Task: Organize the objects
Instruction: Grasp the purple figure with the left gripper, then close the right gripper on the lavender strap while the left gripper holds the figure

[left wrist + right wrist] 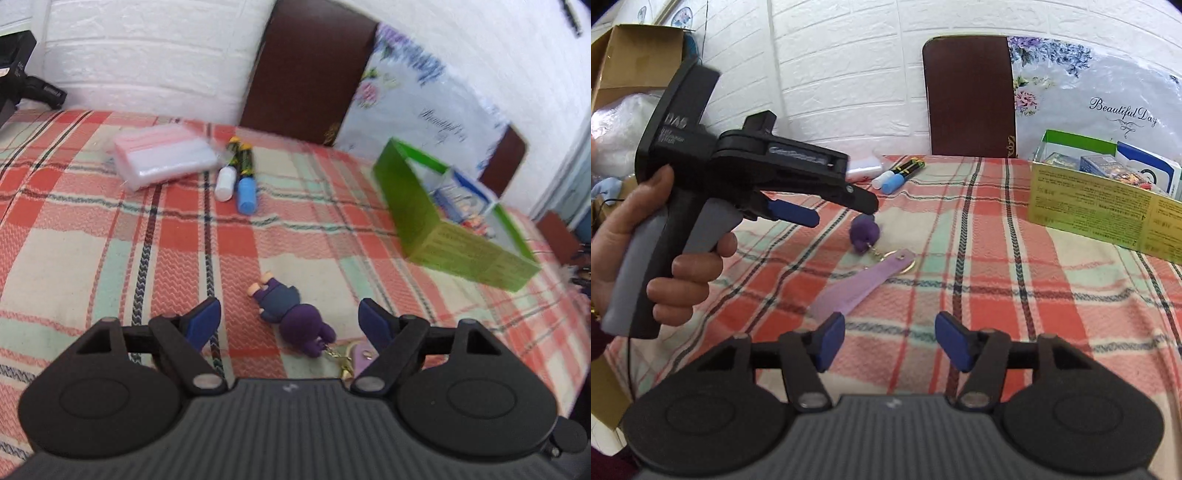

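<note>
Left wrist view: the left gripper (290,321), fingers spread wide and empty, straddles the purple keychain figure (291,314), whose long axis runs forward along them; the green box (458,240) sits farther right.

Purple figure keychain (291,314): small doll, dark blue top, purple lower body, lying flat on the plaid cloth, feet toward the left wrist camera; a gold chain and ring join it to a lilac strap (857,286) stretched flat nearer the right wrist camera

Two markers (240,177): black barrels with yellow-green print, one white cap, one larger blue cap, side by side and touching, caps toward the camera

Stack of clear zip bags (164,155): pink-striped tops, lying flat just beside the markers, near the far edge

Green box (417,206): open top, printed side panel, on the right of the cloth; holds blue and white cartons, upright, details blurred
</note>
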### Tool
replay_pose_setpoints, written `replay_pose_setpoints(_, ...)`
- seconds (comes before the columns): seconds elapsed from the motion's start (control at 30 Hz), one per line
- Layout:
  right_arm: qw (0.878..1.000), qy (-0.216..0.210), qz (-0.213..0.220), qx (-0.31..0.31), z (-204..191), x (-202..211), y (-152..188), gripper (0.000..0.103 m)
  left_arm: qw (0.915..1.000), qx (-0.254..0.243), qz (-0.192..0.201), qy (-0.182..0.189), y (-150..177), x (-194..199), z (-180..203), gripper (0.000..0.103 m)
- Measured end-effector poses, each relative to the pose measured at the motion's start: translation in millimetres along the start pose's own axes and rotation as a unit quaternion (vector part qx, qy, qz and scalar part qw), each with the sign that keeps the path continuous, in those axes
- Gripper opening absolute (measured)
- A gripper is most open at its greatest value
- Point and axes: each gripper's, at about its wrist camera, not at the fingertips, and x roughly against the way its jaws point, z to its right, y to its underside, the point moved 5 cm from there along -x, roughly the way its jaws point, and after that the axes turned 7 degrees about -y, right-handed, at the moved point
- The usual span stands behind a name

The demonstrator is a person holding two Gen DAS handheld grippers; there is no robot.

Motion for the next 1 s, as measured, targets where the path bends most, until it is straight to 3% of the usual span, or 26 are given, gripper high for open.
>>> replay_pose_setpoints(0.07, 1.0, -0.009, -0.011, -0.005, 6, -15, -5, 0.057, 0.9991, 0.021, -0.036, -0.009, -1, -16, -2, 0.083)
replay_pose_setpoints(0.13, 1.0, -0.014, -0.007, 0.001, 8, -28, -12, 0.063, 0.9991, 0.024, -0.028, -0.02, -3, -23, 0, 0.078)
replay_pose_setpoints(0.17, 1.0, -0.014, -0.008, 0.008, 7, -36, -17, 0.064, 0.9993, 0.015, -0.025, -0.024, -3, -26, 2, 0.059)
replay_pose_setpoints(0.2, 1.0, -0.013, -0.008, 0.012, 5, -43, -21, 0.065, 0.9994, 0.004, -0.02, -0.029, -3, -27, 4, 0.049)
replay_pose_setpoints(0.27, 0.999, -0.022, -0.012, 0.023, 0, -58, -29, 0.063, 0.9998, 0.003, -0.013, -0.016, -2, -28, 2, 0.039)
replay_pose_setpoints(0.33, 0.999, -0.022, -0.012, 0.039, -4, -69, -34, 0.049, 0.9999, 0.006, -0.008, -0.005, 1, -25, -3, 0.039)
replay_pose_setpoints(0.4, 0.998, -0.024, -0.011, 0.053, -9, -75, -35, 0.045, 0.9999, 0.015, -0.002, -0.006, 3, -19, -8, 0.039)
replay_pose_setpoints(0.43, 0.998, -0.028, -0.009, 0.06, -10, -75, -34, 0.036, 0.9997, 0.022, 0.0, -0.004, 5, -16, -12, 0.039)
replay_pose_setpoints(0.57, 0.997, -0.042, -0.001, 0.07, -18, -67, -29, 0.024, 0.9973, 0.067, -0.009, 0.028, 11, -5, -21, 0.038)
replay_pose_setpoints(0.67, 0.996, -0.045, 0.009, 0.08, -28, -59, -23, 0.017, 0.9957, 0.08, -0.011, 0.044, 11, 0, -14, 0.038)
replay_pose_setpoints(0.73, 0.995, -0.049, 0.027, 0.085, -33, -52, -25, 0.004, 0.9945, 0.071, -0.015, 0.075, 8, 4, 4, 0.036)
replay_pose_setpoints(0.87, 0.993, -0.022, 0.061, 0.094, -32, -39, -34, 0.004, 0.996, 0.004, 0.0, 0.089, -1, 11, 49, 0.036)
replay_pose_setpoints(1.0, 0.995, -0.011, 0.074, 0.071, -12, -23, -43, 0.004, 0.993, -0.003, -0.004, 0.118, -12, 11, 75, 0.036)
